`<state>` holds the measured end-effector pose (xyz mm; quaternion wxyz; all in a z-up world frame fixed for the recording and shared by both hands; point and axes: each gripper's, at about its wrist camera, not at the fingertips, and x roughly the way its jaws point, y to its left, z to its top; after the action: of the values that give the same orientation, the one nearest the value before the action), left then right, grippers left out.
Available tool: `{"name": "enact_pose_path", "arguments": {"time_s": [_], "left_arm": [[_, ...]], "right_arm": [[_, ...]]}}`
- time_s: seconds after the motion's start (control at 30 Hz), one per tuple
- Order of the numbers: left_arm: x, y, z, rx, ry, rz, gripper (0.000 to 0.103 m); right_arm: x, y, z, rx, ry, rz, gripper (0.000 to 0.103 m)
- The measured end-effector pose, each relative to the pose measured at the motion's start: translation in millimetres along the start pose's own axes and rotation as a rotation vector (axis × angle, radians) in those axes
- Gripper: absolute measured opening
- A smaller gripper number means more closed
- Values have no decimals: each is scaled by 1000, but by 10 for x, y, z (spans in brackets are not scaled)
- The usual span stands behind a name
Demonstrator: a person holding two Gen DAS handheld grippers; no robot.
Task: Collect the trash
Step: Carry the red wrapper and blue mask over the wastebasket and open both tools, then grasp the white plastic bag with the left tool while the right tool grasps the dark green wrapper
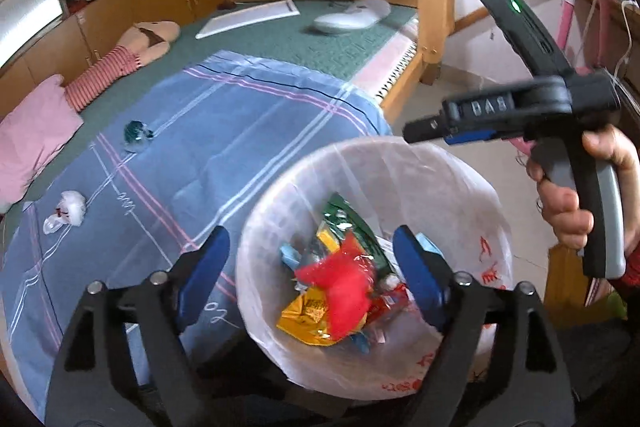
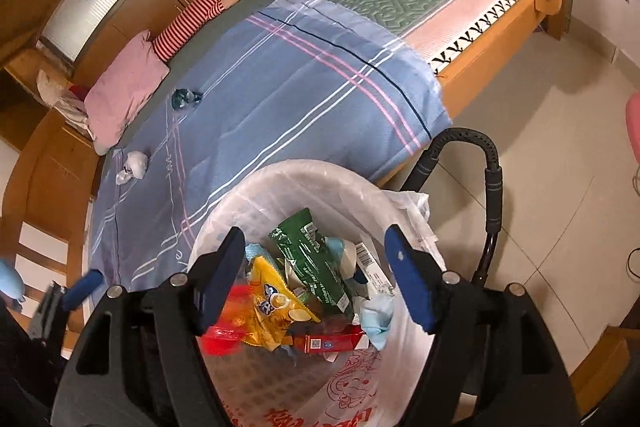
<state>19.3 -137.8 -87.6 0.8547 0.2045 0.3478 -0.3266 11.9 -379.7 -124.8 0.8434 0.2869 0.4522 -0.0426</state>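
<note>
Left-wrist view: my left gripper (image 1: pixel 308 275) hangs over the waste bin (image 1: pixel 496 211), its 2 blue pads spread wide with nothing pressed between them. The bin wears a translucent white liner with red print and stands just beside the bed's edge. Inside it lie a red plastic scrap (image 1: pixel 340 283), a yellow snack wrapper (image 1: pixel 304 319) and a green packet (image 1: pixel 356 223), heaped together. My right gripper (image 1: pixel 424 129) appears at upper right, above the bin's far rim, held by a hand (image 1: pixel 588 187); from this side I cannot tell how its jaws stand.

Right-wrist view: my right gripper (image 2: pixel 312 275) also points down into the bin, both pads apart and empty, the same wrappers visible in the gap.

2 pieces of trash lie on the blue plaid sheet (image 1: pixel 224 131): a crumpled white wad (image 1: pixel 70 209) near the sheet's left edge and a dark green crumpled wrapper (image 1: pixel 136 133) farther up, well apart from each other and from the bin. A pink pillow (image 1: pixel 32 139) sits beside the sheet, with a striped plush toy (image 1: pixel 124 63) beyond it.
</note>
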Motion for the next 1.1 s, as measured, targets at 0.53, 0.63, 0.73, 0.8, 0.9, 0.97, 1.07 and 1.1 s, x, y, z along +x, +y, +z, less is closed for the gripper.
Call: {"name": "enact_pose_path", "arguments": {"time_s": [0.53, 0.63, 0.73, 0.8, 0.9, 0.97, 1.07, 1.1], "left_arm": [[-151, 2405, -724, -832, 57, 442, 89], [-198, 2913, -792, -969, 27, 468, 89], [-20, 3556, -727, -1098, -18, 469, 89], [185, 3897, -653, -1149, -52, 434, 89], [679, 4409, -581, -1233, -19, 411, 89], [902, 4626, -570, -1296, -41, 371, 89], [1259, 4817, -524, -1354, -32, 311, 89], [1415, 4869, -536, -1378, -2, 292, 89]], "right_arm": [[540, 812, 83, -183, 47, -10, 71], [640, 987, 105, -205, 61, 22, 71], [716, 1048, 100, -216, 69, 30, 71], [752, 1022, 105, -212, 74, 23, 71], [731, 851, 135, -184, 74, 8, 71], [691, 730, 168, -169, 63, -8, 71], [666, 585, 247, -170, 32, -69, 71], [679, 562, 280, -172, 28, -80, 71]]}}
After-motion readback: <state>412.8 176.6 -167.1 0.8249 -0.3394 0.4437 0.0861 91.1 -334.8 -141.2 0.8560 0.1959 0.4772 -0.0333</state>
